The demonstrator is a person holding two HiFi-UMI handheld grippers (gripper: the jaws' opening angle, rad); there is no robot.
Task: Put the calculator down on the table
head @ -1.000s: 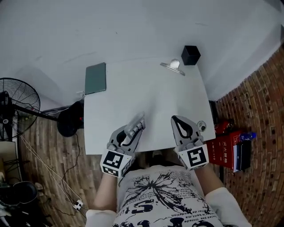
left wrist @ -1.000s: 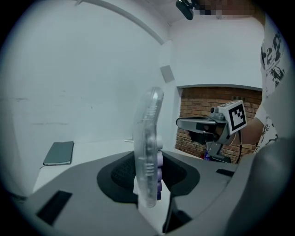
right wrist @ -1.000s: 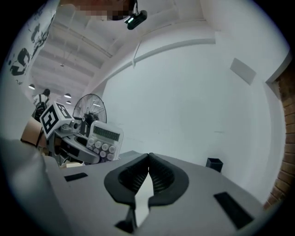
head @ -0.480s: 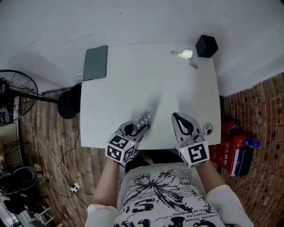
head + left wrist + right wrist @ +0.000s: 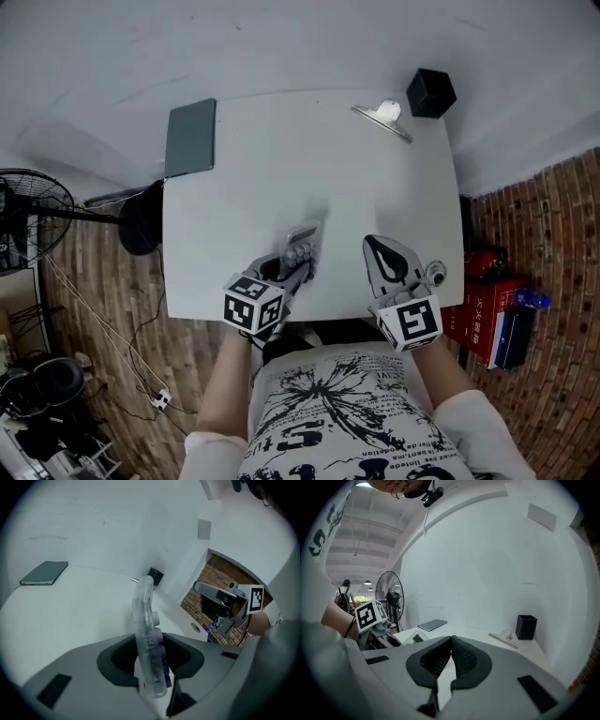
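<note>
A clear calculator [image 5: 302, 246] with pale and purple keys rests low over the white table [image 5: 281, 169], near its front edge. My left gripper [image 5: 296, 266] has it between its jaws, which are opening, though the pads still touch its faces. Seen from the left gripper view, the calculator [image 5: 147, 634] stands edge-on between the dark pads of the left gripper [image 5: 150, 657]. To the right, my right gripper [image 5: 379, 249] hovers over the table's front edge. Its tips meet, shut on nothing, in the right gripper view [image 5: 451, 641].
A dark green notebook [image 5: 190, 138] lies at the table's far left corner. A black box [image 5: 431, 92] and a metal plate with a white lump [image 5: 382, 117] sit at the far right corner. A fan [image 5: 28, 216] stands on the floor left; red boxes [image 5: 487, 309] lie right.
Both grippers have sunk toward the table's front edge. The left one rolled and brought the calculator down close to the tabletop. The right one stayed shut.
</note>
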